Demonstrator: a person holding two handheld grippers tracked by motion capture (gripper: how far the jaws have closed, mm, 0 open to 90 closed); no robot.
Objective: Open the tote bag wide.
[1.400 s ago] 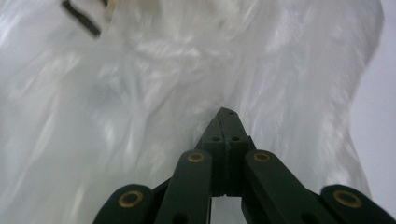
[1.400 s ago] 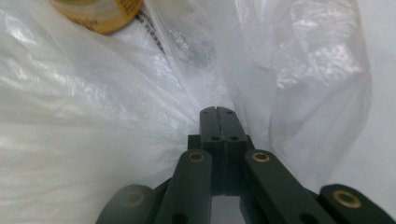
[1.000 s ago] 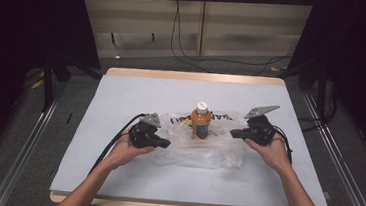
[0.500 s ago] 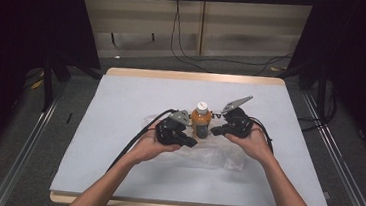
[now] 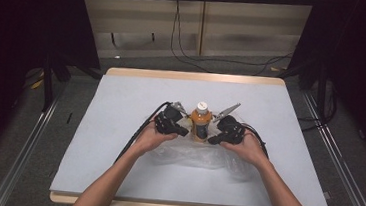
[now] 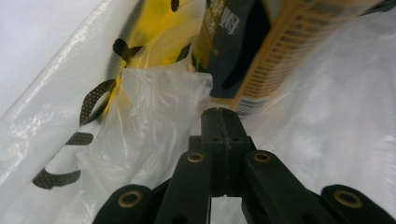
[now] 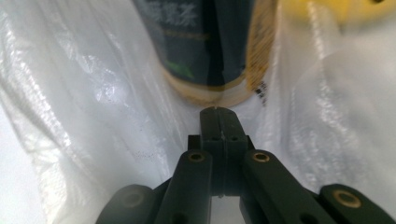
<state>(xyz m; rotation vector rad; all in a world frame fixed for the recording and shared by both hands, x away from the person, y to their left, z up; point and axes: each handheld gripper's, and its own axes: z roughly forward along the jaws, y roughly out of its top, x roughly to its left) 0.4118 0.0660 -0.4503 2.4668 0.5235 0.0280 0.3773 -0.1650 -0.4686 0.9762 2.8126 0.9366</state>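
With both the left gripper (image 5: 184, 132) and right gripper (image 5: 211, 139) clenched empty at frame centre, the crumpled clear plastic bag (image 5: 201, 157) should be drawn evenly up around the upright orange-labelled white-capped bottle (image 5: 200, 120).

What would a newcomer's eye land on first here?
Probably the orange bottle with a white cap, upright at the middle of the grey table on a crumpled clear plastic bag. The left claw and right claw flank it on either side, both shut, their tips close to the bottle's base amid the plastic.
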